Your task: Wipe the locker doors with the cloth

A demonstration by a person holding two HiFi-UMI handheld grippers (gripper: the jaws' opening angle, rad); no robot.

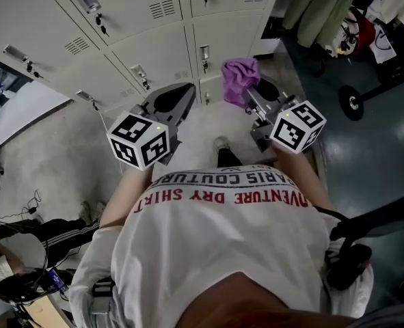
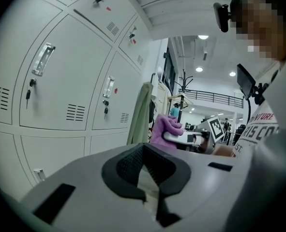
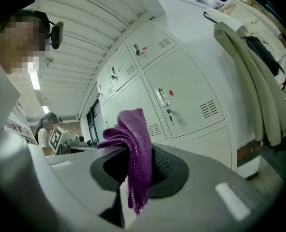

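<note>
A purple cloth (image 1: 238,79) (image 3: 133,149) (image 2: 165,129) is pinched in my right gripper (image 1: 251,96) (image 3: 133,178), which is shut on it and held in front of the grey locker doors (image 1: 154,53). The cloth bunches above the jaws and hangs down between them. My left gripper (image 1: 173,108) (image 2: 150,178) is shut with nothing in it, held beside the right one and a short way off the lockers (image 2: 70,91). The doors (image 3: 181,95) carry handles, key locks and vent slots.
Green coats (image 1: 325,9) hang to the right of the lockers, seen as pale garments (image 3: 259,81) in the right gripper view. A wheeled rack base (image 1: 366,94) stands at the right. Another person's legs (image 1: 58,234) and cables lie at the lower left.
</note>
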